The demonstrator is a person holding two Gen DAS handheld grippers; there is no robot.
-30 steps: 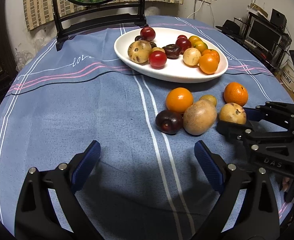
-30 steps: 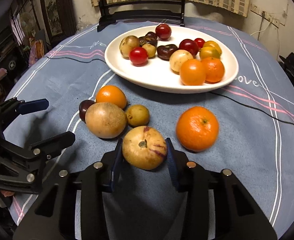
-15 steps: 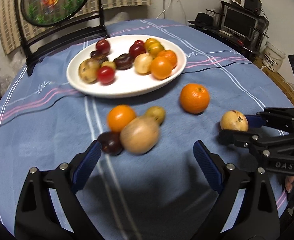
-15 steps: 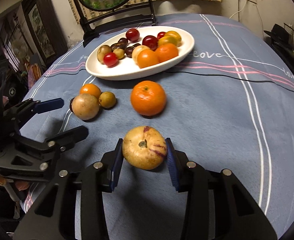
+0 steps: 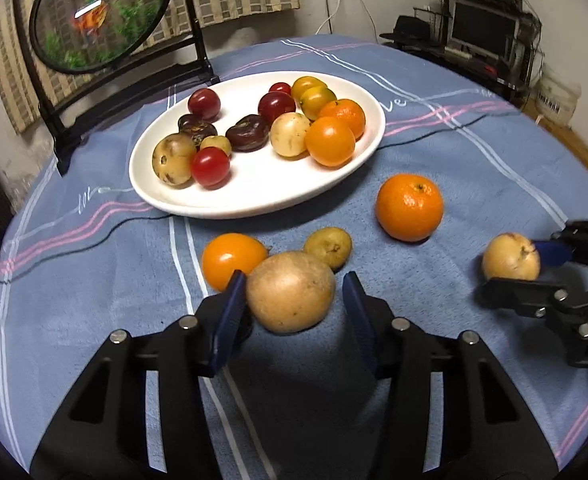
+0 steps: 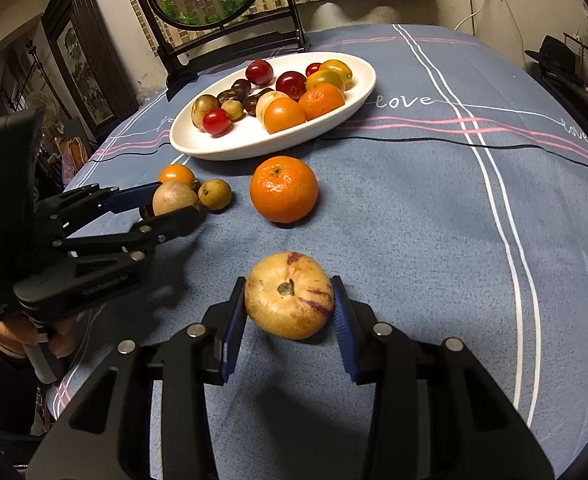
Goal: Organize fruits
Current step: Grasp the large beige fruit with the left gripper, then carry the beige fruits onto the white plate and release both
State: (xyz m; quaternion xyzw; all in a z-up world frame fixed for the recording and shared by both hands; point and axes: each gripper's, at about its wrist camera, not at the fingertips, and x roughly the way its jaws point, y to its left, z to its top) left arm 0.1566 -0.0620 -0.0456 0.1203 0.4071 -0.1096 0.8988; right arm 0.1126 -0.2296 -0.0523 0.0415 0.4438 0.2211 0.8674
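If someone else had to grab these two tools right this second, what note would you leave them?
Right hand-held gripper: shut on the streaked yellow fruit.
Left hand-held gripper: jaws closing around the big brown fruit; the right pad does not seem to touch it yet.
On the cloth: large tangerine, small orange, small yellow-green fruit.
Done: the white plate already holds a good dozen fruits.
Left: finish the left grasp, then sort both fruits and, presumably, the three loose ones.

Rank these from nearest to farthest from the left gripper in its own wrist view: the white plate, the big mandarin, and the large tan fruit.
1. Large tan fruit, between the closing jaws of the left gripper.
2. Big mandarin, ahead on the right, on the cloth.
3. White plate, behind the loose fruit.
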